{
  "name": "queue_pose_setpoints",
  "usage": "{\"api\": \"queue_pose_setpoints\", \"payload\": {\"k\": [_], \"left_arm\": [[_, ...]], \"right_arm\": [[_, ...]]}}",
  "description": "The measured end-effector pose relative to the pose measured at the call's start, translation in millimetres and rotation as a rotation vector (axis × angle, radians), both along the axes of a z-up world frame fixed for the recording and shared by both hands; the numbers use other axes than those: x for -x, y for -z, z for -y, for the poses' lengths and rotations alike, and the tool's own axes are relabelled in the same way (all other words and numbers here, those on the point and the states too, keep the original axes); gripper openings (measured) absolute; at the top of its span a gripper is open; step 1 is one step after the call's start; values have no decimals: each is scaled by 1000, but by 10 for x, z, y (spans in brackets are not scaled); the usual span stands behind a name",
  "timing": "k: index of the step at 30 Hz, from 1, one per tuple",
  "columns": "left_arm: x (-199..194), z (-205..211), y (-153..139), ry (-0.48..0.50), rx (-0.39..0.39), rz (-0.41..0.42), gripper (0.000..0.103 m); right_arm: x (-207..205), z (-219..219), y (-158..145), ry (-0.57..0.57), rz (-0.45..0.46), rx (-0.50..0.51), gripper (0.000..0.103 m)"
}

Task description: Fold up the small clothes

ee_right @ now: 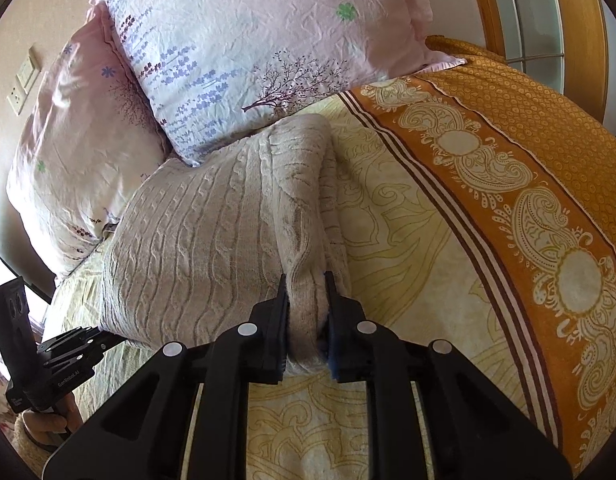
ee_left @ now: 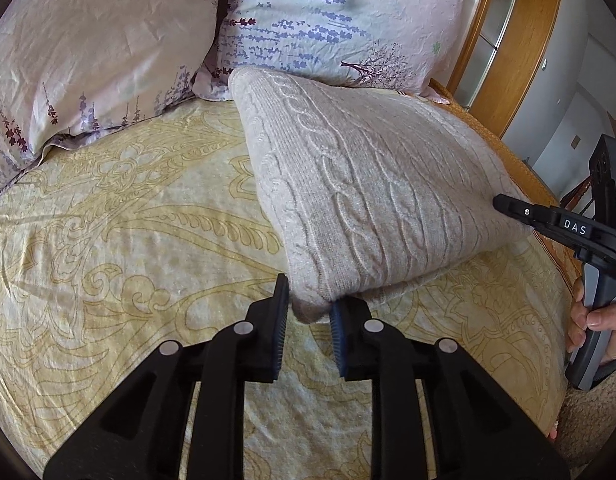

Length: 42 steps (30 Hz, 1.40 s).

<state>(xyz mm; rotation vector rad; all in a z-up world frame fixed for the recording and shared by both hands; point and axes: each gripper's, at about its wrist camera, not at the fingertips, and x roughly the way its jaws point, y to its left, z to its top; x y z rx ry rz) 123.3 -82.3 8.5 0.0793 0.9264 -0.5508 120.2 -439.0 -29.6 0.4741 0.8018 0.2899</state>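
Observation:
A beige cable-knit sweater (ee_left: pixel 368 184) lies folded on the bed, its far end up against a pillow. In the left wrist view my left gripper (ee_left: pixel 310 300) is shut on the sweater's near corner, with the knit pinched between its blue pads. At the sweater's right edge my right gripper (ee_left: pixel 504 205) reaches in from the side. The right wrist view shows the sweater (ee_right: pixel 211 224) bunched into a thick fold, and my right gripper (ee_right: pixel 305 280) is shut on that fold. At the sweater's lower left corner my left gripper (ee_right: pixel 107 338) shows small.
Two pink floral pillows (ee_left: pixel 91 52) (ee_left: pixel 332 20) lean at the head of the bed. The yellow patterned bedspread (ee_left: pixel 127 240) has an orange border (ee_right: pixel 508 184) on the right. A wooden headboard (ee_left: pixel 512 40) stands behind. A hand (ee_left: pixel 600 320) holds the right gripper's handle.

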Motion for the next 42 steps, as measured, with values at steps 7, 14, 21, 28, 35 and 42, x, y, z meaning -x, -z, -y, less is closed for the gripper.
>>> {"api": "queue_pose_setpoints", "payload": {"k": [7,14,21,28,35,42], "left_arm": [[-29,-19,3,-12,11,-7,25],[-94,-107,10,-25,86,-46,27],[15,-234,-42,-51,-1,-15,63],[-83,-640,-208,-88,135,-59,73],[-563,-492,-371,-115,310,-154,93],[-988,-174,-338,-154,268,-213,101]], "right_arm": [[5,-63,-8,-4,17,48,16],[-6,-53,-4,-16,15,44,16],[17,58,-59,-50,-28,16,18],[-8,515,-287,61,8,-147,57],[-369,477,-510,92,-32,-98,99],[-692,310,-323,24,-127,-93,99]]}}
